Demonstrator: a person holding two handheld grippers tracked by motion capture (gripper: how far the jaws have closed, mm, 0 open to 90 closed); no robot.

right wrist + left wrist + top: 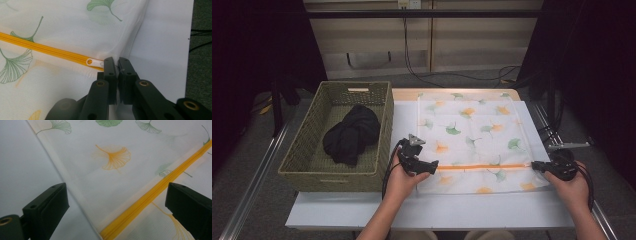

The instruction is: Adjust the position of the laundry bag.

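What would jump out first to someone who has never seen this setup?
Probably the white mesh bag printed with green and orange ginkgo leaves, lying flat mid-table with an orange zipper across it. The right gripper is shut at the zipper's end beside the white pull tab, while the left gripper stands open over the other end. At the left, a woven basket holds a bundled black cloth.
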